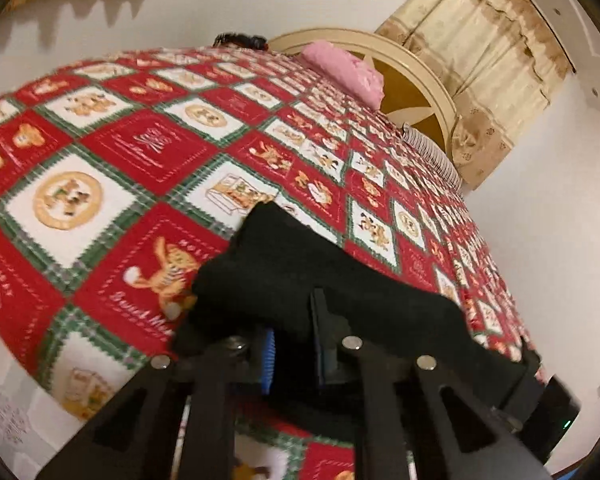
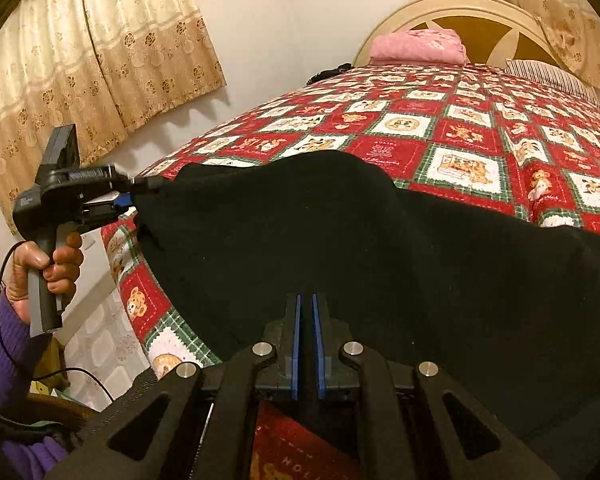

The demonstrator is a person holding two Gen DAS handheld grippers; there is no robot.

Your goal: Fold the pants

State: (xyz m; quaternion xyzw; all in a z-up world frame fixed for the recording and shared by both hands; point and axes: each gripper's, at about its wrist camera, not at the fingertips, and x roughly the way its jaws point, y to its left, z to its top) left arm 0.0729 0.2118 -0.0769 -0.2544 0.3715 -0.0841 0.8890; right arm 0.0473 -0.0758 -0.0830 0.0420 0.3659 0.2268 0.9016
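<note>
now both grippers are pinching the black pants (image 2: 340, 240) along one edge, left gripper (image 2: 134, 196) and right gripper (image 2: 308, 300) clamped, fabric stretching crosswise above the quilt (image 2: 460, 140).

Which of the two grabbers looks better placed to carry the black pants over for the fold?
Probably the left gripper: it pinches a free corner of the black pants, lifted off the bedspread. The right gripper grips the near edge, better as an anchor.
</note>
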